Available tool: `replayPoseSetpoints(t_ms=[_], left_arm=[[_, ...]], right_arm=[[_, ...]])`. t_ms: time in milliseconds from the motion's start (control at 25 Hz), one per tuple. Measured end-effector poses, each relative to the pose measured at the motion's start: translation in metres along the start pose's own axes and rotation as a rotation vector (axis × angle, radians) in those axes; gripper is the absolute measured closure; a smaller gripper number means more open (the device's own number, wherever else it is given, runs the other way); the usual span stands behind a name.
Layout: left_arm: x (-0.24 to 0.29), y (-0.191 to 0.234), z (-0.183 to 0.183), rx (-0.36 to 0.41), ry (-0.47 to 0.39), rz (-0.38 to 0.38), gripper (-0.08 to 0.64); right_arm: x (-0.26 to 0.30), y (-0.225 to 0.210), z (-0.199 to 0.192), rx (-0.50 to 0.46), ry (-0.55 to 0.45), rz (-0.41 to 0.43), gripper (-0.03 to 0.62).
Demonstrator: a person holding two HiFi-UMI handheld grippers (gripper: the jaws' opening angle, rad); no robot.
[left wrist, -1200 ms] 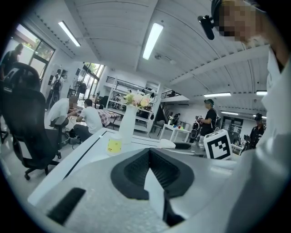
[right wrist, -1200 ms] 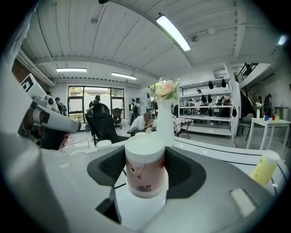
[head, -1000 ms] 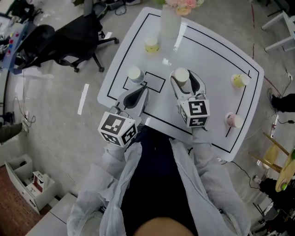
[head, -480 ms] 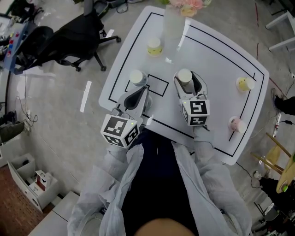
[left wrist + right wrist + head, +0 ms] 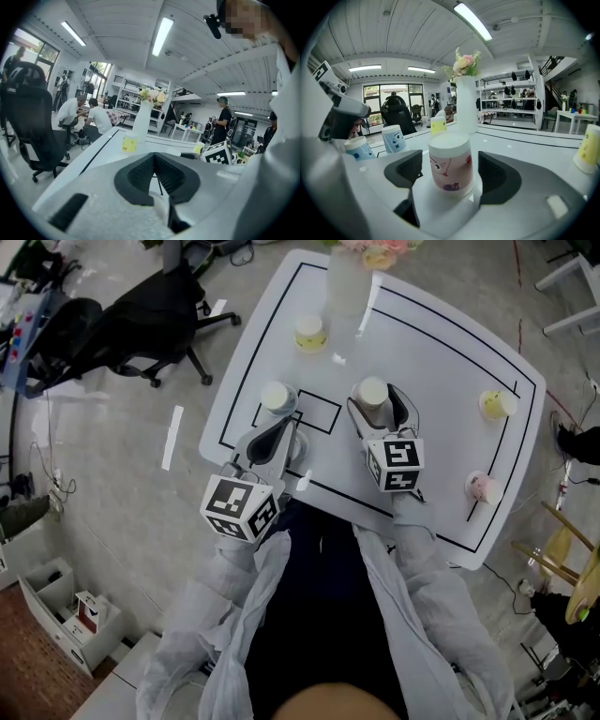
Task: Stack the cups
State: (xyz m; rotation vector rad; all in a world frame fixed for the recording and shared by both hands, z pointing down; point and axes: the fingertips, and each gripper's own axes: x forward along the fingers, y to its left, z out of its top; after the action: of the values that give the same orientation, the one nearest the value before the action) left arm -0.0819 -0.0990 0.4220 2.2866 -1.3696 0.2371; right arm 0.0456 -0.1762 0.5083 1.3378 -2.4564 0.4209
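Head view, left to right: the left gripper [image 5: 281, 427], jaws together and empty, sits just short of a pale-blue upturned paper cup [image 5: 275, 396]. The right gripper [image 5: 380, 405], jaws just opened, straddles a pink-printed white paper cup [image 5: 372, 392] standing on the white table [image 5: 441, 362] (pads clear of it). Pulling back crookedly could topple it. No writing is legible.

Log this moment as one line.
right gripper: jaws just opening, apart around pink cup, not gripping | left gripper: shut, empty | pink cup: standing on table
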Motion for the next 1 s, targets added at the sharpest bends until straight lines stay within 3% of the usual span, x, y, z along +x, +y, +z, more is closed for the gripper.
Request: replayPoseSetpoints(t_ms=[80,200,640,1000], left_arm=[[-0.002,-0.001,0.001,0.002,-0.001,-0.007,0.557],[-0.006,-0.004,0.004,0.0,-0.012,-0.018,0.557],[-0.014,-0.019,0.014,0.002,-0.034,-0.071,0.557],[0.001,-0.058,0.019,0.035,-0.017,-0.194,0.557]], right_arm=[[-0.003,0.004,0.003,-0.007,-0.008,0.006,0.133],[-0.014,0.008,0.011,-0.023,-0.03,0.001,0.069],[-0.076,0.004,0.038,0.046,-0.097,-0.077,0.063],[-0.13,-0.043,0.029,0.127,-0.115,-0.257,0.066]])
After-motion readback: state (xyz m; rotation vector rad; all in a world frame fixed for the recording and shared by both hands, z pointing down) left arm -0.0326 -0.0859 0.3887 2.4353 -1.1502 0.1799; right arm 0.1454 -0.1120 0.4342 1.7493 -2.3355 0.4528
